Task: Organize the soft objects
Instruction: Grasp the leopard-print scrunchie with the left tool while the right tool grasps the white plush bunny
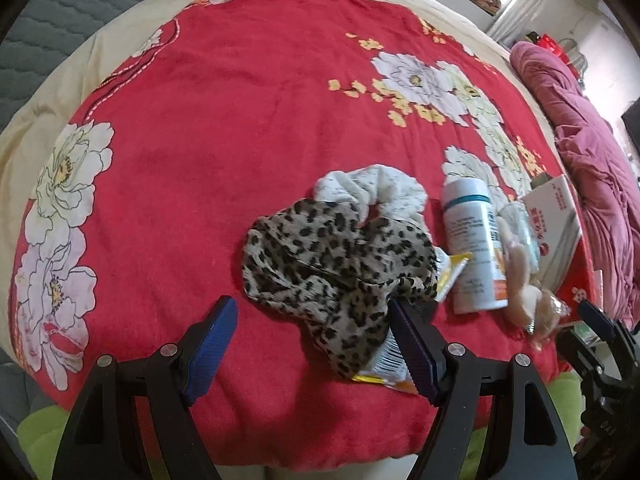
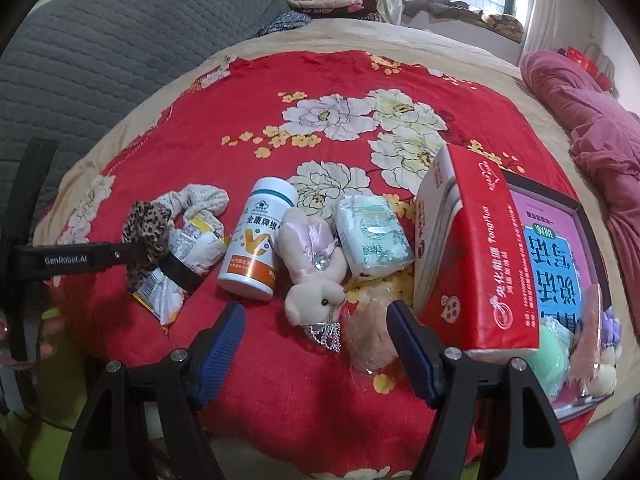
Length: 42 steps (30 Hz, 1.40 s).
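Observation:
A leopard-print scrunchie lies on the red floral blanket, partly over a white scrunchie and a yellow-white packet. My left gripper hangs open just above the leopard scrunchie's near end; its right pad is at the fabric's edge and the jaws are not pressing. In the right wrist view a pink plush rabbit lies in front of my open right gripper. A peach fluffy item in plastic wrap sits by that gripper's right pad. The leopard scrunchie shows at left there.
A white bottle, a tissue pack and a red carton lie among the soft things. A flat printed box at right holds a green ball and small plush pieces. A pink quilt borders the bed's right side.

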Available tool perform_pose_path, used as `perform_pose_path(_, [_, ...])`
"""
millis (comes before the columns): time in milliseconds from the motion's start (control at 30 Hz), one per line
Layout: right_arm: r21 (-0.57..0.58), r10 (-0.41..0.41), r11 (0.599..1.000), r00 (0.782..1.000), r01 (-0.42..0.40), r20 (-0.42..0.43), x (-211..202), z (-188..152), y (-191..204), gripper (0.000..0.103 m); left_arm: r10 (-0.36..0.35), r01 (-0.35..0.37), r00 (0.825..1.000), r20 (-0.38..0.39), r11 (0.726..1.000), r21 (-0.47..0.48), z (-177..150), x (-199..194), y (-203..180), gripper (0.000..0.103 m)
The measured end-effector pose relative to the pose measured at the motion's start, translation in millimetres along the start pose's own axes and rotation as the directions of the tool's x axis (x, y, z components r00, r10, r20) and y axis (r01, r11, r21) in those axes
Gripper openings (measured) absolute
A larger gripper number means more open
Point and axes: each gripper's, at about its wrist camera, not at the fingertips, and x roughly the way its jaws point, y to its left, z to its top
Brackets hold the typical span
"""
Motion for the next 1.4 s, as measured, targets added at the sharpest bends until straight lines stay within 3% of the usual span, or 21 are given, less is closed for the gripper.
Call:
perform_pose_path(300, [-0.115, -0.089, 0.99, 0.995, 0.083, -0.047, 31.8, -1.0, 14.5, 0.073, -0.042, 0.042, 0.999, -0.025, 0.999, -0.015, 0.9, 14.8, 3.7, 0.079])
perform_pose_path(700, [-0.292, -0.214, 0.935, 0.977, 0.2, -0.017, 60.6, -0.7, 38.2, 0.071, -0.097, 0.096, 0.995, -0.016, 0.994, -0.05, 6.2, 21.7, 13.1, 0.079])
perform_pose_path(800, [-0.3, -0.215, 0.933, 0.976, 0.201, -0.016, 65.3, 0.0, 38.3, 0.06, -0.116, 0.115, 0.993, -0.014, 0.992, -0.061, 7.6, 23.5, 16.2, 0.079])
perform_pose_path(867, [-0.292, -0.211, 0.936, 0.977, 0.196, -0.021, 67.2, 0.5, 37.2, 0.048, -0.132, 0.131, 0.991, -0.014, 0.989, -0.072, 7.7, 24.3, 18.7, 0.079])
perform_pose_path(1067, [-0.258, -0.183, 0.952, 0.982, 0.167, -0.037, 68.7, 3.4, 31.7, 0.042, -0.163, 0.162, 0.987, -0.004, 0.982, -0.1, 7.0, 25.4, 23.8, 0.079])
perform_pose_path(1200, [-0.215, -0.136, 0.969, 0.99, 0.125, -0.035, 61.5, 6.0, 27.6, 0.041, -0.147, 0.145, 0.989, -0.01, 0.984, -0.108, 7.2, 25.5, 27.2, 0.056])
perform_pose_path(1267, [-0.189, -0.106, 0.977, 0.994, 0.097, -0.037, 57.7, 7.3, 25.0, 0.041, -0.166, 0.164, 0.986, -0.009, 0.979, -0.118, 7.3, 25.0, 30.3, 0.051])
perform_pose_path(1400, [-0.144, -0.059, 0.988, 0.998, 0.053, -0.038, 52.4, 8.4, 21.4, 0.041, -0.194, 0.192, 0.981, -0.004, 0.974, -0.121, 5.9, 22.6, 31.0, 0.031])
